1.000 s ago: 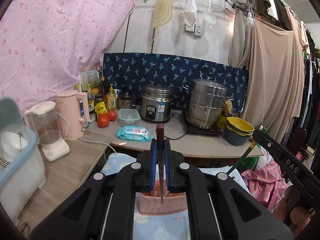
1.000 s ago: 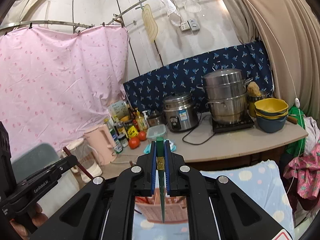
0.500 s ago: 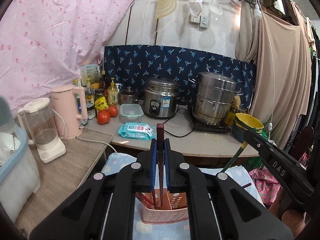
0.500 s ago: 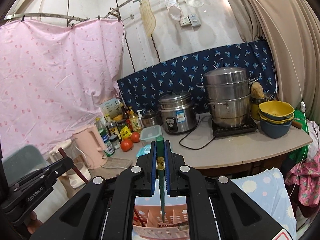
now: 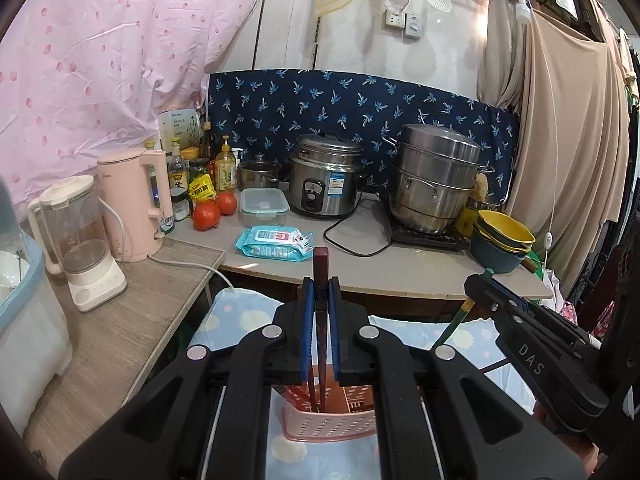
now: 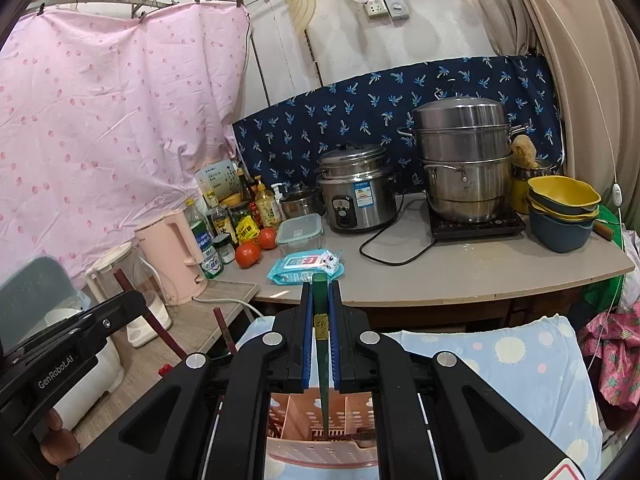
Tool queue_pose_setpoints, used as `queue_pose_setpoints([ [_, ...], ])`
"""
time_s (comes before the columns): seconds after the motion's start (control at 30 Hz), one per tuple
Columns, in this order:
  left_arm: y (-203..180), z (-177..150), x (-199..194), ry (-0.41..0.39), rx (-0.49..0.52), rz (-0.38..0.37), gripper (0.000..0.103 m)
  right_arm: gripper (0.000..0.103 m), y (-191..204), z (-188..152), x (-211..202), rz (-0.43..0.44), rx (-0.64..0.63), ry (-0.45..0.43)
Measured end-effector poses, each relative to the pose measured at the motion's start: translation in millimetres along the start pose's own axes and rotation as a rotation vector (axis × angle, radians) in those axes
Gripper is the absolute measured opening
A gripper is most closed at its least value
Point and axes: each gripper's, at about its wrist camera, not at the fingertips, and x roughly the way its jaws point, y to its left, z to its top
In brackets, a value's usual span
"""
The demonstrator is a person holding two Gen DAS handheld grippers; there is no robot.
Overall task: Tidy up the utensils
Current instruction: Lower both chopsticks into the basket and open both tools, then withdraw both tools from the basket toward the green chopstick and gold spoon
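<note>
My left gripper [image 5: 320, 320] is clamped on a dark red-brown chopstick [image 5: 321, 272], upright between the blue pads, its lower tip down inside the pink perforated plastic utensil basket [image 5: 332, 424], where other dark red sticks lean in the left compartment. My right gripper [image 6: 320, 332] is pinched tight on a dark green chopstick with a gold band [image 6: 321, 320], its point reaching into the basket's middle compartment. The basket sits on a light blue cloth with pale sun prints [image 6: 520, 360]. Behind it runs a beige countertop [image 5: 400, 272] carrying a blue wet-wipe packet [image 5: 274, 243], two red tomatoes [image 5: 208, 214], a clear lidded food box [image 5: 264, 206], a steel rice cooker [image 5: 326, 186], a stacked steel steamer pot [image 5: 434, 178] on a black hob, and stacked yellow and blue bowls [image 5: 502, 246]. On the lower wooden shelf at left stand a pink kettle [image 5: 136, 204] and a white blender [image 5: 76, 240]. Each gripper's black frame blocks the basket's sides in its own view.
</note>
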Motion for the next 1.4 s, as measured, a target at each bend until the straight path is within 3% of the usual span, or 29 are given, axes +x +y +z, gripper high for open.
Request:
queue_pose_setpoints([
  [0.1,1.7,-2.3,0.9,0.0,-0.013,0.011,0.008,0.009,2.4,-3.8,1.1,-0.004,-0.013,0.002],
  [0.13,2.1,-2.9,0.7,0.0,-0.013,0.015,0.01,0.015,3.5,-4.7,0.3,-0.011,-0.018,-0.002],
  [0.27,2.7,-5.3,-1.2,-0.003,-0.013,0.025,0.027,0.025,5.6,-6.4,-4.5,-0.012,-0.021,-0.015],
  [0.67,4.4,-18.1,-14.0,0.007,-0.006,0.045,0.028,0.026,7.7,-16.1,-23.0,-0.001,-0.027,-0.005],
  [1.4,12.6,-80.3,-52.4,0.083,0.006,0.089,0.028,0.026,17.6,-97.9,-76.6,0.004,-0.064,0.097],
])
